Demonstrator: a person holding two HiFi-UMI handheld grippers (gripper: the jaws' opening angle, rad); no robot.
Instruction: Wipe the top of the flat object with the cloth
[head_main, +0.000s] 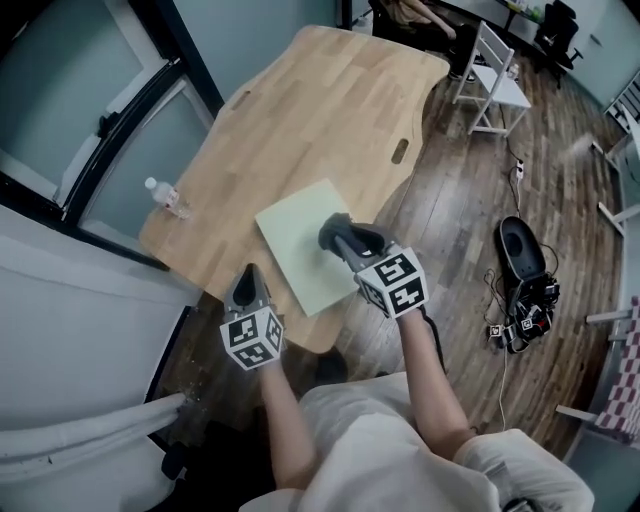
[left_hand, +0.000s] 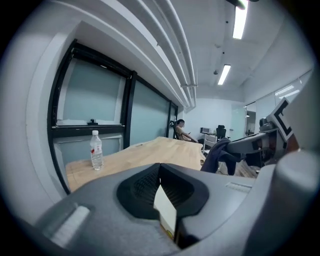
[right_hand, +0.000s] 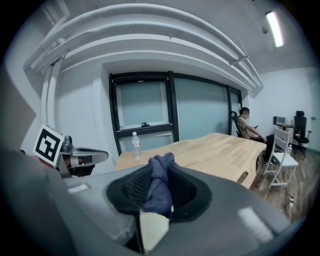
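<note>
A pale green flat board (head_main: 300, 250) lies at the near end of the wooden table (head_main: 320, 110). My right gripper (head_main: 338, 238) is over the board's right half, shut on a dark blue cloth (head_main: 333, 230) that bunches between its jaws (right_hand: 157, 186). The left gripper view shows the cloth (left_hand: 218, 157) drooping from the right gripper (left_hand: 235, 148). Whether it touches the board is not clear. My left gripper (head_main: 248, 276) hovers at the table's near edge, left of the board, its jaws closed together (left_hand: 160, 171) with nothing held.
A clear water bottle (head_main: 168, 197) stands near the table's left edge by the dark-framed window (head_main: 110, 120). A white chair (head_main: 495, 80) stands beyond the far right corner, where a person (right_hand: 247, 125) sits. A black object with cables (head_main: 522, 255) lies on the floor at right.
</note>
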